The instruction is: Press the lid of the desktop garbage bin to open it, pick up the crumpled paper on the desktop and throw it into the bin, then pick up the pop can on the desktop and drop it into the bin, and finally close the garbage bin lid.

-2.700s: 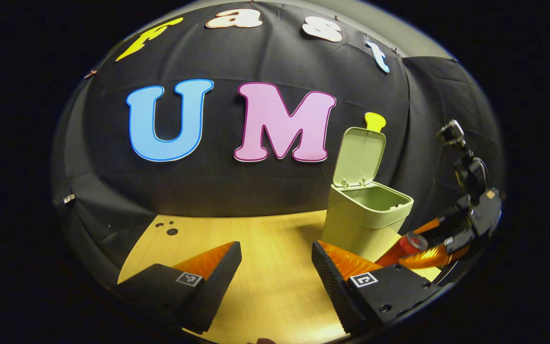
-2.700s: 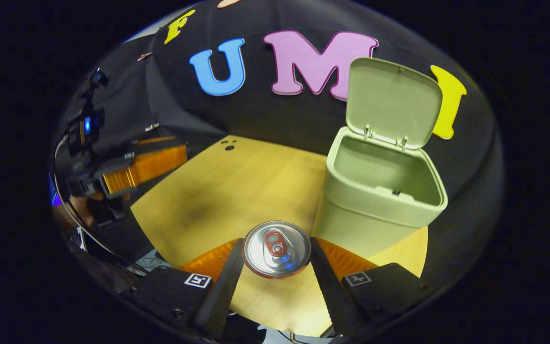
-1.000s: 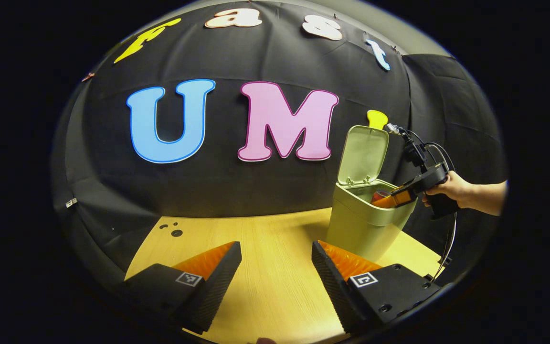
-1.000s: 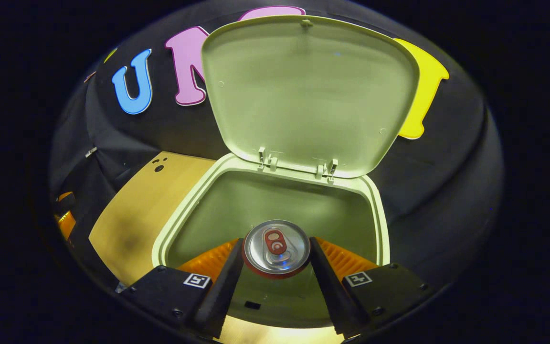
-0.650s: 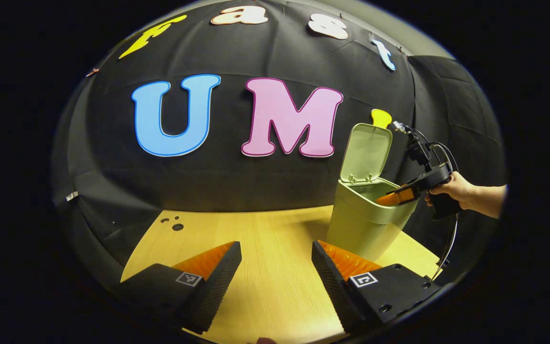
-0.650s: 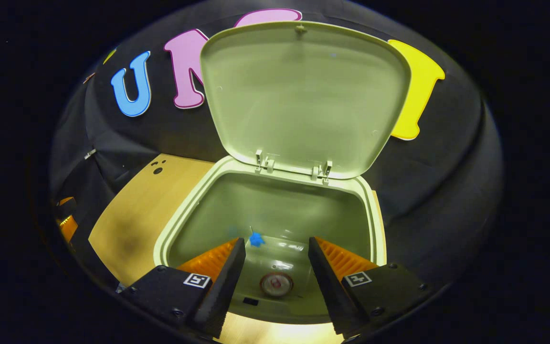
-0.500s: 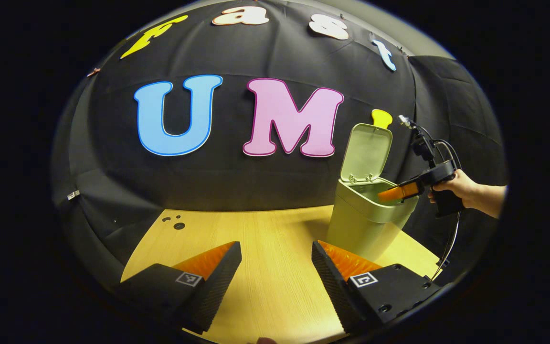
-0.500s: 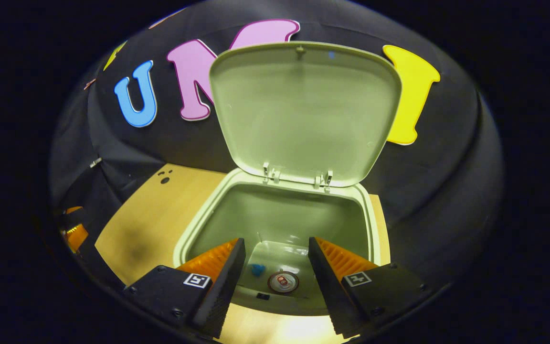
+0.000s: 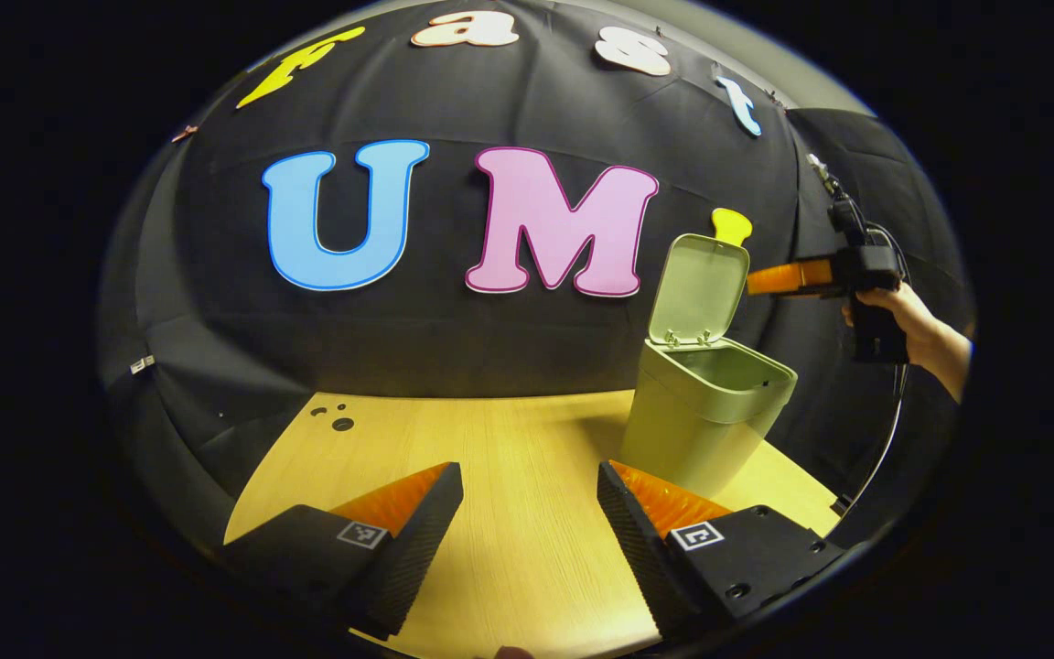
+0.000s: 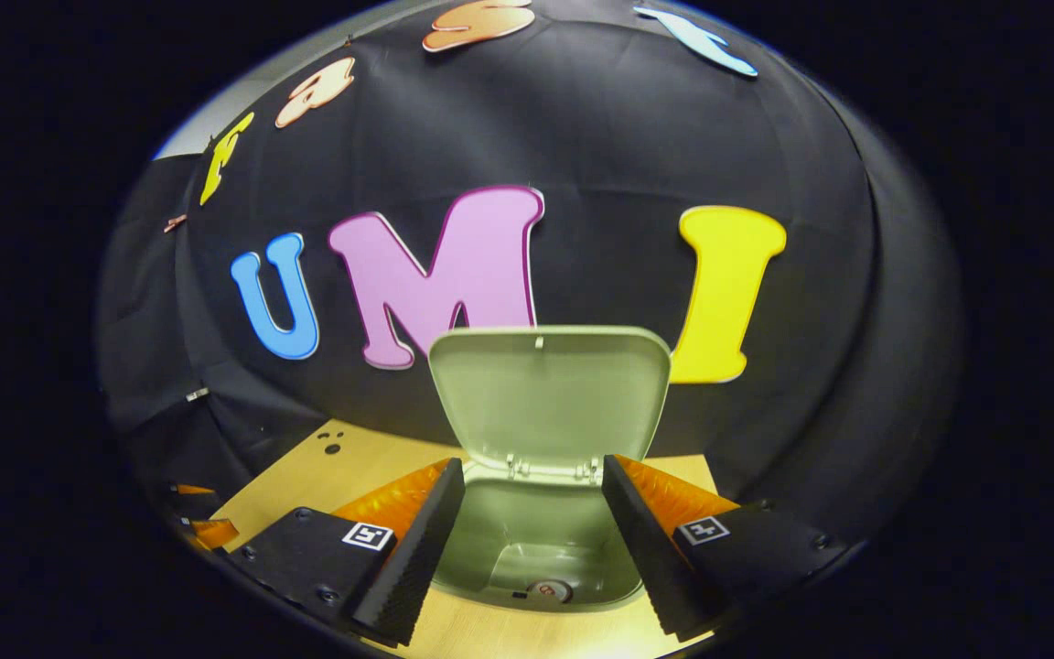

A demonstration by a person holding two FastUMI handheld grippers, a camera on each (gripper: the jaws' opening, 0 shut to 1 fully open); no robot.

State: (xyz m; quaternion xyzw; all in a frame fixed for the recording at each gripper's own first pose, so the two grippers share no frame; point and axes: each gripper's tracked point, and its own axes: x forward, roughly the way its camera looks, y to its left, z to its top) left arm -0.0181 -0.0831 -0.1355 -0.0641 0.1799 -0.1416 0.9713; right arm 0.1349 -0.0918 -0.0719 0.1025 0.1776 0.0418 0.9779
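The pale green bin [image 9: 701, 430] stands on the wooden table's right side with its lid [image 9: 699, 288] swung up. In the right gripper view the lid [image 10: 550, 398] stands upright over the bin's mouth [image 10: 536, 540], and the pop can [image 10: 551, 590] lies at the bottom inside. My right gripper [image 10: 532, 540] hangs open above the bin with nothing between its fingers. From the left gripper view, the right gripper [image 9: 788, 277] is held by a hand up beside the lid's top edge. My left gripper [image 9: 527, 522] is open over the table, left of the bin.
The wooden table [image 9: 509, 476] has small dark holes [image 9: 337, 421] near its far left corner. The black cloth wall stands close behind the bin. A cable [image 9: 884, 430] hangs from the hand-held right gripper down past the table's right edge.
The right gripper let the pop can fall into the bin, then rose and drew back to the height of the lid's top. The left gripper stayed almost still.
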